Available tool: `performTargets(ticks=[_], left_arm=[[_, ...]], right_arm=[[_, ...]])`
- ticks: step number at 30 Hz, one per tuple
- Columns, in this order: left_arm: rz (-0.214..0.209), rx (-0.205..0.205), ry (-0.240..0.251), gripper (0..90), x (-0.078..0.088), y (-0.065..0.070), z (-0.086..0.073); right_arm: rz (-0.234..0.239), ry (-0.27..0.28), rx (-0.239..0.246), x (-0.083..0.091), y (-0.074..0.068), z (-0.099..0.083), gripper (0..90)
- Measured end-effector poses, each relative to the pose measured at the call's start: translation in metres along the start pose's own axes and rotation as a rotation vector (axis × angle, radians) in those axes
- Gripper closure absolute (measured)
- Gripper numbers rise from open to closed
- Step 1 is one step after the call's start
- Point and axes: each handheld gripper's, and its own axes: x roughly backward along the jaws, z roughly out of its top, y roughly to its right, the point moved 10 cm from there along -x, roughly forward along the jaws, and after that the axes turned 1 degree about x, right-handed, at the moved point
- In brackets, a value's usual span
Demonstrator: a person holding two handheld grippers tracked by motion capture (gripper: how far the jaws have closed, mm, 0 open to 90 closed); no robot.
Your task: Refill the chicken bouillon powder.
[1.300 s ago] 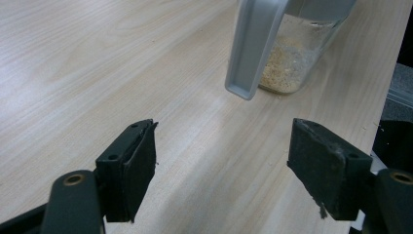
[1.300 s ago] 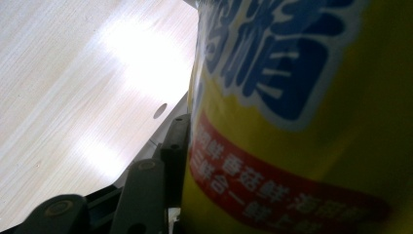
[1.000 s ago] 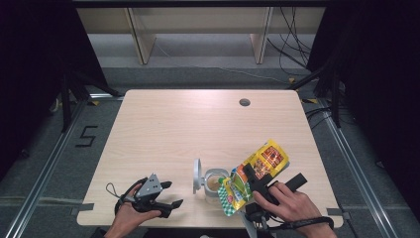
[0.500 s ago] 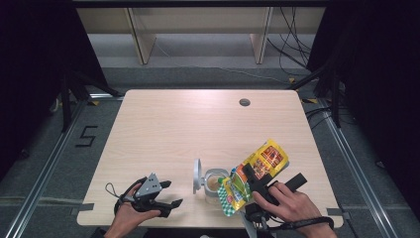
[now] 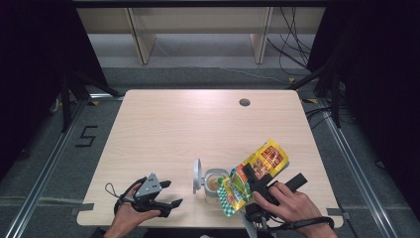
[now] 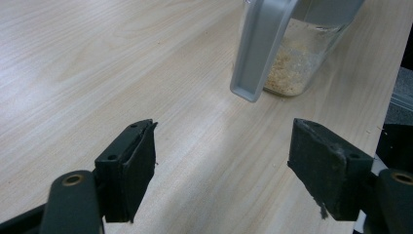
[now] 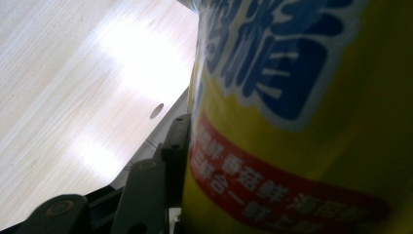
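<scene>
Yellow packet [image 5: 260,166] with blue lettering, a red band and a green checked end; clear jar [image 5: 214,186] of tan crumbs, grey lid [image 5: 197,176]; pale wood-grain surface [image 5: 198,129]; black claw pads [image 6: 139,163].

Yellow snack bag [image 5: 257,171] with red and green print, clamped in right gripper [image 5: 253,184], tilted, mouth down over glass jar [image 5: 214,184]. Jar upright just left of that gripper, grey lid [image 5: 197,176] flipped open, pale crumbs inside.

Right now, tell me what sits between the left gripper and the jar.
Nothing: bare wooden table between the open left gripper and the jar, plain in the left gripper view.
</scene>
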Motion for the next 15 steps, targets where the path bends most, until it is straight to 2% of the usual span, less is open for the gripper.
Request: performTargets(ticks=[1,3,5,7,8,11,12,13,14,15], left_arm=[[-0.007,0.006,0.007,24.9,-0.0002,0.0013,0.0006],[0.003,-0.009,-0.008,24.9,0.0007,-0.001,-0.0008],[-0.008,0.01,0.011,24.9,0.0003,0.002,0.0011],[-0.006,0.008,0.012,24.9,0.0,0.0021,0.0008],[0.001,-0.01,0.003,24.9,0.0009,0.0007,0.0003],[-0.006,-0.001,0.02,24.9,0.0005,0.002,0.0018],[-0.002,-0.006,0.012,24.9,0.0012,0.002,0.0015],[0.001,0.006,0.014,24.9,0.0005,0.0024,0.0014],[0.006,-0.004,0.007,24.9,0.0005,0.0015,0.0008],[-0.006,0.007,0.023,24.9,-0.0005,0.0041,0.0021]], right_arm=[[-0.001,0.0,0.004,0.0,0.0006,-0.0002,59.2],[-0.008,-0.007,-0.004,0.0001,0.0006,-0.0011,59.2],[-0.008,-0.007,-0.004,0.0004,0.0007,-0.0011,59.2],[-0.012,-0.006,-0.004,0.0009,0.0013,-0.001,59.2],[0.001,-0.003,-0.006,0.0008,0.0007,-0.0007,59.2],[-0.015,-0.005,-0.007,0.0014,0.0023,-0.0016,59.2],[-0.005,-0.002,-0.004,0.0011,0.0021,-0.0022,59.2],[-0.007,-0.002,-0.004,0.0008,0.0024,-0.0029,59.3],[-0.002,-0.003,-0.003,0.0009,0.0017,-0.0033,59.2],[-0.012,-0.007,-0.003,0.0013,0.0023,-0.004,59.3]])
